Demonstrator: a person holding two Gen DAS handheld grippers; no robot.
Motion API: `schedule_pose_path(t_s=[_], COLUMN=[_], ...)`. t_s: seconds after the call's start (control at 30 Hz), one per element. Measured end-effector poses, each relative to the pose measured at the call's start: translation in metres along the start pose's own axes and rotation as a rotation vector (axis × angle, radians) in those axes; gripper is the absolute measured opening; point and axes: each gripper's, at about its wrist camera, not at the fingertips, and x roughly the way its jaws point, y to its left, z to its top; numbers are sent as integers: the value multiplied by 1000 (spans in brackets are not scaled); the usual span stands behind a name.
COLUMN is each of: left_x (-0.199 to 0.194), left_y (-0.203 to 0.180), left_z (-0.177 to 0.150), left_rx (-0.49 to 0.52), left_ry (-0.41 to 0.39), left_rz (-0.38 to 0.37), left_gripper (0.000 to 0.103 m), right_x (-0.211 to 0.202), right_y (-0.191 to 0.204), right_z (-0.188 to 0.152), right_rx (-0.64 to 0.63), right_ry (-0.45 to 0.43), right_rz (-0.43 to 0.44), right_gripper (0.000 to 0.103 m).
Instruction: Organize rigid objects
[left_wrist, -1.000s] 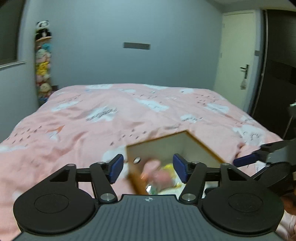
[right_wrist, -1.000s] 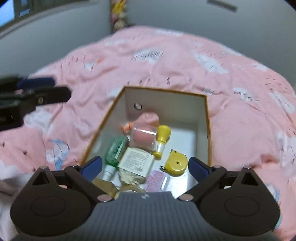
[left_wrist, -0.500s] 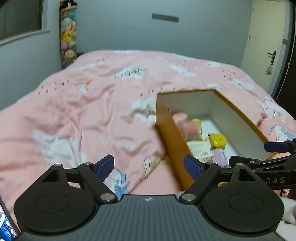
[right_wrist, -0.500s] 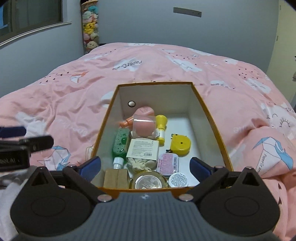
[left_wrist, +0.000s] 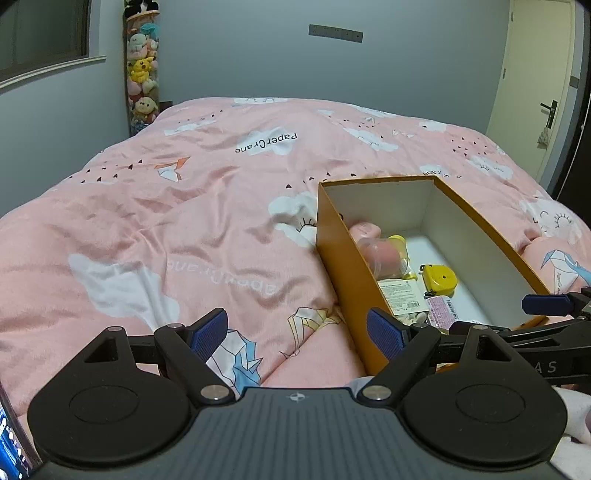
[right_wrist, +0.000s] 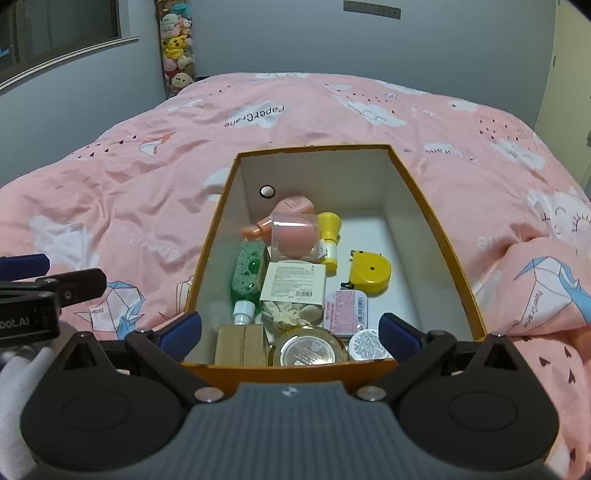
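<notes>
An orange cardboard box (right_wrist: 436, 229) (left_wrist: 340, 251) with a white inside lies on the pink bedspread. It holds several small items: a yellow tape measure (right_wrist: 370, 272) (left_wrist: 439, 275), a green bottle (right_wrist: 248, 275), a clear case with a pink sponge (right_wrist: 295, 238), a yellow-capped tube (right_wrist: 328, 236), a white labelled box (right_wrist: 293, 282), a round gold tin (right_wrist: 309, 350). My right gripper (right_wrist: 290, 328) stands open over the box's near end, nothing between its fingers. My left gripper (left_wrist: 297, 330) is open above the bedspread, left of the box.
The pink quilt (left_wrist: 184, 229) covers the whole bed. A column of plush toys (left_wrist: 142, 74) stands at the far left wall, a door (left_wrist: 535, 74) at the far right. A lit screen edge (left_wrist: 11, 443) shows at bottom left.
Both grippers swung and sank from a blurred pose to a steady one. The left one moved off the box to its left and opened wider. The box now sits centred under the right gripper.
</notes>
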Motion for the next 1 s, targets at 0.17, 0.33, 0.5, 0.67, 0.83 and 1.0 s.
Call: schedule_pose_path(t_s=[0.17,0.33,0.5,0.67,0.83,1.0], left_x=[3,6,7,8,10,11], left_y=[-3,-7,-8,-11,-12,-11], left_z=[1,0,-1,-1,-1,-1], left_rx=[0,19,30,45,50,49], left_ry=[14,30,31,35,38,44], left_rz=[15,34,42,44,51,55], left_gripper=[100,100,100,100,100,100], right_x=[1,1,3,6,7,9], right_y=[-2,-4,-5,-6,-9,-9], right_z=[-1,-1,-3,-6,-6,-6], right_rx=[10,18,22,12,26,24], right_ry=[8,9,11,17,19,22], right_rz=[-3,-1,2,-7,-1,3], right_gripper=[100,100,100,100,100,100])
